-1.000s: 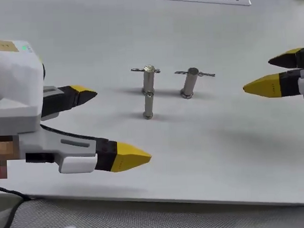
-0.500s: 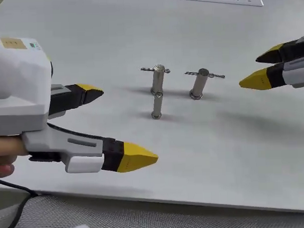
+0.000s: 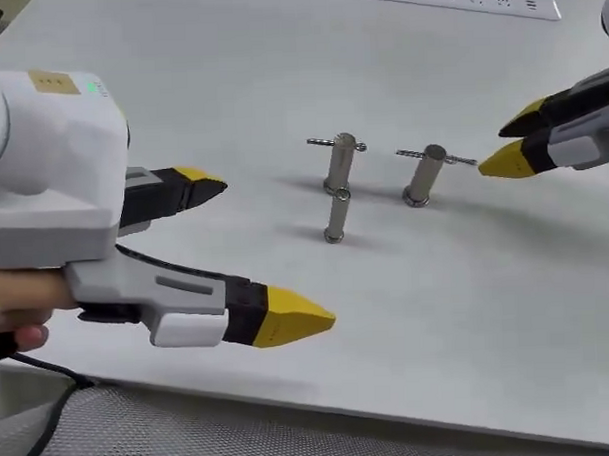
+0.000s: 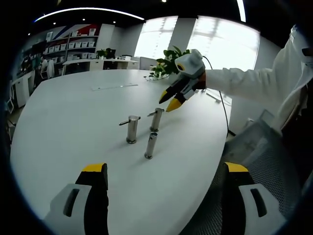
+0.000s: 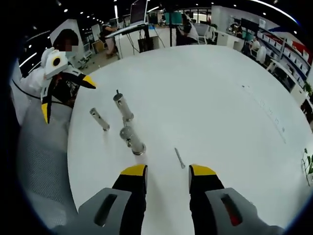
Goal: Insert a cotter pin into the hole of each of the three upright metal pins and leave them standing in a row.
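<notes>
Head view: three metal pins are stood upright on the white table (image 3: 179, 72), bunched rather than in a clean row. The rear pin (image 3: 340, 165) and the right pin (image 3: 421, 176) are each crossed by a cotter pin near the top. The bare pin (image 3: 334, 217) in front is judged not yet fitted. The left gripper (image 3: 250, 250) is held wide open and empty, well apart from the pins, probably kept clear of the work. The right gripper (image 3: 502, 146) is held just beside the right pin, part open, nothing gripped. A power strip (image 3: 457, 1) is laid at the far edge.

Left gripper view: the jaws are spread wide with nothing between them. The bare pin (image 4: 150, 145) is nearest, with the two fitted ones behind it.

Right gripper view: the jaws are part open and nothing is held. A thin loose cotter pin (image 5: 179, 157) is seen flat on the table just ahead of the jaw tips, so picking it up is judged the step in hand. The bare pin (image 5: 100, 119) is its likely target.
</notes>
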The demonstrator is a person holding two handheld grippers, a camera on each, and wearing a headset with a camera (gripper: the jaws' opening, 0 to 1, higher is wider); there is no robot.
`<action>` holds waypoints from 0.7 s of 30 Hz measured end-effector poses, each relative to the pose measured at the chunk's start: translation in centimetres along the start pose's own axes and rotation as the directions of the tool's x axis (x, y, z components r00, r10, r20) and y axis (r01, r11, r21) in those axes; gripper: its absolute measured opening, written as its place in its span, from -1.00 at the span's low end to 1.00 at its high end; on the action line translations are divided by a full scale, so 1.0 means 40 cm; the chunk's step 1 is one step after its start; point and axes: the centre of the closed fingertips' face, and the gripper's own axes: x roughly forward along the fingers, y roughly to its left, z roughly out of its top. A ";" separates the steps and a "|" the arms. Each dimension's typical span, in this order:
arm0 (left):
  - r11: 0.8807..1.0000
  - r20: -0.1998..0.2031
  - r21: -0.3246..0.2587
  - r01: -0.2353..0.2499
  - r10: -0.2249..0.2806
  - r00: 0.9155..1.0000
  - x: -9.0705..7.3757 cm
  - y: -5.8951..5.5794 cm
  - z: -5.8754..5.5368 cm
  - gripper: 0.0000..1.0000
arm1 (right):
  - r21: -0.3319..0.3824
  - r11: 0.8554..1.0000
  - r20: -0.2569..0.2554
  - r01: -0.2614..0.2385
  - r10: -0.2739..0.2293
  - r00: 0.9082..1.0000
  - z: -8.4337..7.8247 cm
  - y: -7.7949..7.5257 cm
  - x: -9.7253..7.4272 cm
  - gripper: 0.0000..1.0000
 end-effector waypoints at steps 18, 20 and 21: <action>0.999 0.009 -0.036 -0.010 0.011 1.000 -0.004 -0.006 -0.009 0.91 | -0.071 0.997 -0.102 -0.031 0.023 0.994 -0.015 -0.028 0.075 -0.67; 0.999 0.010 -0.039 -0.012 0.012 1.000 -0.006 0.000 -0.011 0.91 | -0.074 0.997 -0.108 -0.032 0.024 0.994 -0.015 -0.038 0.080 -0.71; 0.999 0.010 -0.040 -0.012 0.012 1.000 -0.006 0.001 -0.012 0.91 | -0.075 0.997 -0.109 -0.032 0.024 0.994 -0.016 -0.039 0.082 -0.73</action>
